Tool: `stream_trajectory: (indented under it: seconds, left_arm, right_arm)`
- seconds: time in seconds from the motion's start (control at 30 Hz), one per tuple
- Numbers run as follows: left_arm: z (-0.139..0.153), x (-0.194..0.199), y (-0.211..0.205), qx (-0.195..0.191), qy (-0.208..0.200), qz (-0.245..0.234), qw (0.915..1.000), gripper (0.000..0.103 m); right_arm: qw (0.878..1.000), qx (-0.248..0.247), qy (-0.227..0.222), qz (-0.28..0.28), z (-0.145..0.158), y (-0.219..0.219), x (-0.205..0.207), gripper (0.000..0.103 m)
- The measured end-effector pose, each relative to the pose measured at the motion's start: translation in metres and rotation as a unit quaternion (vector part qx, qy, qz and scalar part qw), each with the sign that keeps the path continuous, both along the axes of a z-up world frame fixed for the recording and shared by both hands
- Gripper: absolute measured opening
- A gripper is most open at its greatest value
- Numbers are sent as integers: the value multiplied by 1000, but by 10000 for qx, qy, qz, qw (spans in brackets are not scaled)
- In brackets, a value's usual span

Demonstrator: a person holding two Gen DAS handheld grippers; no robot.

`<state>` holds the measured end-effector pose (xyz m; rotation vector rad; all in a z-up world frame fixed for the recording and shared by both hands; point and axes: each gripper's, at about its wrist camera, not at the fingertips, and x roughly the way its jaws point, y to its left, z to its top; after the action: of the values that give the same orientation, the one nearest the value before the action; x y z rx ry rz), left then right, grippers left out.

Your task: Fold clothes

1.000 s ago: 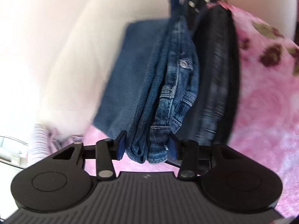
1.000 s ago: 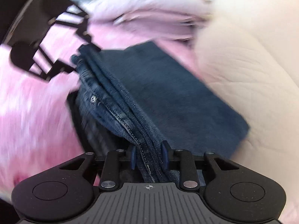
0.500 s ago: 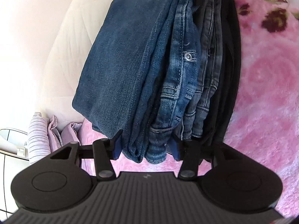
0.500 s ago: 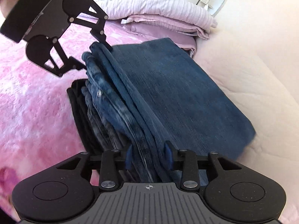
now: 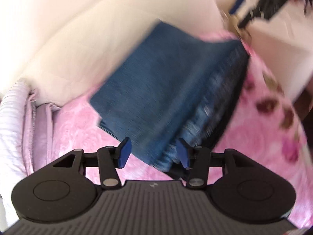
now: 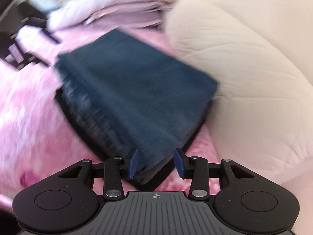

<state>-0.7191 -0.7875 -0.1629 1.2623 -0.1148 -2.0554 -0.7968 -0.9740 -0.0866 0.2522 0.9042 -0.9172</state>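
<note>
The folded blue jeans (image 5: pixel 172 90) lie flat on top of a stack of dark folded clothes on the pink blanket (image 5: pixel 74 129). My left gripper (image 5: pixel 154 152) is open, its blue pads on either side of the stack's near corner, gripping nothing. In the right wrist view the same jeans (image 6: pixel 137 94) lie just ahead of my right gripper (image 6: pixel 156 164), which is open at the stack's other end. The right gripper (image 5: pixel 254 5) shows blurred at the top right of the left wrist view. Both views are motion-blurred.
A cream quilted cushion (image 6: pixel 244 68) rises right behind the stack. Folded lilac striped bedding (image 6: pixel 117 5) lies beyond it, also seen as lilac bedding (image 5: pixel 17 129) at the left. The pink blanket (image 6: pixel 29 117) has flower prints.
Both grippers have opened and let go of the jeans, which now lie flat on the stack. Both grippers have pulled back slightly from it.
</note>
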Motion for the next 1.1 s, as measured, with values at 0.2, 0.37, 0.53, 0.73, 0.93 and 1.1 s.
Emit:
stream_trajectory:
  seconds: [0.2,0.37,0.53,0.73,0.93,1.1]
  left_arm:
    - [16,-43,-58,-179,105,-97,9997,47]
    - [-6,-97,-127,124,88,-85,9998,43]
    - [-48,-109,-186,589,50,294,9978,43]
    - [-67,-118,-206,710,160,453,9963,43]
    - [-63,-111,-201,730,272,451,9959,43]
    - [-68,-112,-203,678,371,377,9963,43]
  right_arm:
    - [9652,708,-1874,-1680,6,-86,-40,51]
    - [9402,930,-2623,-1965,-18,-158,-39,50]
    - [9582,840,-2030,-1831,-47,-206,-5,50]
    - [9767,654,-1323,-1556,-70,-227,18,50]
    - [9790,653,-1336,-1396,-54,-205,9,50]
    - [9812,719,-1360,-1163,-45,-189,9,50]
